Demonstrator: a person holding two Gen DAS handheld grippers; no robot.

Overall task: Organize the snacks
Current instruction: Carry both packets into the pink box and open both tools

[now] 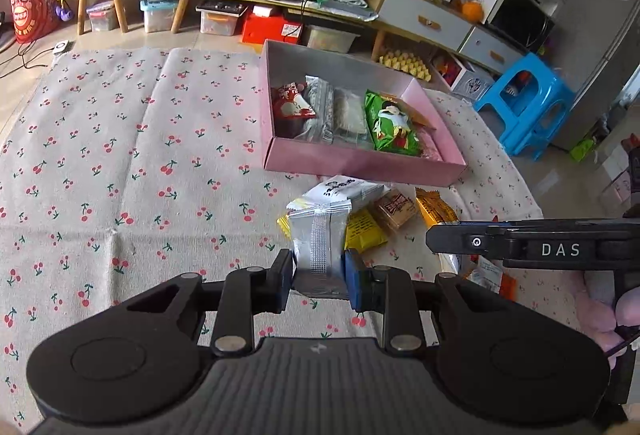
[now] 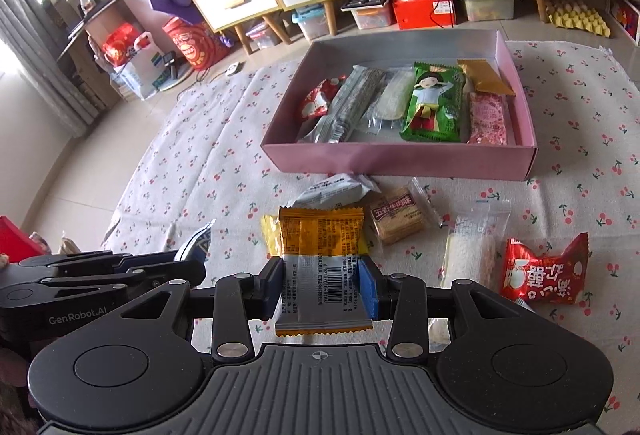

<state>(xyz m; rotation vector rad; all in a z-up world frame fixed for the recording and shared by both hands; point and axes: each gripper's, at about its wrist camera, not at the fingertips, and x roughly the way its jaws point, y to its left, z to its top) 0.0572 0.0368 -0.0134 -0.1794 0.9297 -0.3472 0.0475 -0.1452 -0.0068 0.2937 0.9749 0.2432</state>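
Above the cherry cloth, each hand-held gripper pinches a snack.

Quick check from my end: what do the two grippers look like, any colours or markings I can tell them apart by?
Both look alike: black bodies with round side discs, a ribbed grey top plate and blue pads. The left gripper shows "GenRobot.AI" on its side, the right gripper "DAS" in white.

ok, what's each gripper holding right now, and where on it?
Left gripper: silver snack packet, pinched across its lower end. Right gripper: orange snack packet, pinched across its lower half, at the barcode.
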